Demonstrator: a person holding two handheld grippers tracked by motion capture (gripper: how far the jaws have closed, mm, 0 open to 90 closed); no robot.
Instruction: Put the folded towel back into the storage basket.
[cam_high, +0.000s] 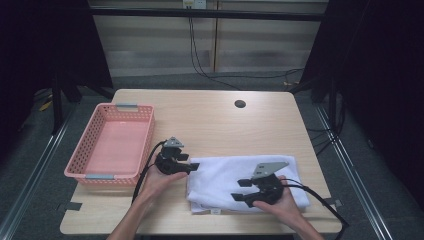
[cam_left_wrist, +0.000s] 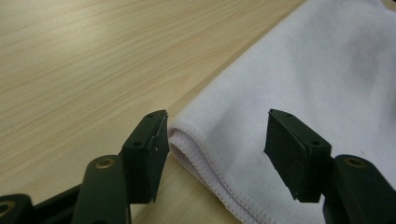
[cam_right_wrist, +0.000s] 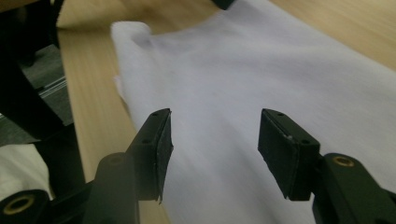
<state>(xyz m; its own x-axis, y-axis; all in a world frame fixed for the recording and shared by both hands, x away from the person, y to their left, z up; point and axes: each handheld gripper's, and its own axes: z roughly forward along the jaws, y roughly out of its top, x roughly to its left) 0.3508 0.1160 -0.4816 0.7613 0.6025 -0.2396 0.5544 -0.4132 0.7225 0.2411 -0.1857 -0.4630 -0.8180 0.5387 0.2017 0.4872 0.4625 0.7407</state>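
Under both tongs spreads one wooden bench (cam_high: 210, 120), with a single dark round hole (cam_high: 240, 104) far beyond them. One pink perforated basket (cam_high: 112, 145) stands just left of the left tongs (cam_high: 192, 166). One white folded towel (cam_high: 235, 175) lies between the two tongs: its left hemmed corner sits between the left tongs' jaws, which stand spread and apart from the cloth, as the left gripper view shows. The right tongs (cam_high: 242, 190) hover over the towel's near right part, jaws likewise spread with nothing pinched, the cloth lying below them. Two hands hold the tongs, the left hand (cam_high: 162, 182) beside the towel, the right hand (cam_high: 285, 200) over its near edge.
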